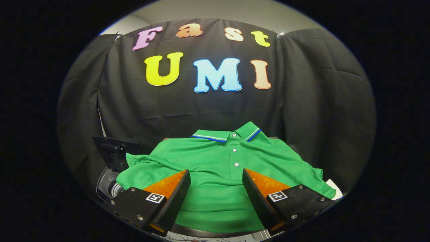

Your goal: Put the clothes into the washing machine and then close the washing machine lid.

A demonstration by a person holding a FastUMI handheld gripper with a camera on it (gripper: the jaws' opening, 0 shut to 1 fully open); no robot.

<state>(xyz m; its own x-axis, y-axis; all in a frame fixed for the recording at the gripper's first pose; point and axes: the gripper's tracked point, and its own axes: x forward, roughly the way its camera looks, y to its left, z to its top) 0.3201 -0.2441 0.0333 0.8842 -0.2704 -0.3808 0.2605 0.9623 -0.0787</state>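
Note:
A green polo shirt (215, 164) lies spread flat, its collar with white and blue stripes at the far end and its buttons running down the middle. My gripper (216, 176) hovers over the shirt's lower half, open, with a wide gap between its fingers and nothing held. To the left of the shirt stands the washing machine (109, 181), with its dark lid (114, 151) raised and a part of the pale drum opening showing below it. The shirt's left sleeve reaches toward that opening.
The black cloth wall hangs close behind the shirt and wraps both sides. A dark surface edge (215, 232) shows under the shirt's hem, near my fingers. A white corner (334, 188) pokes out past the right sleeve.

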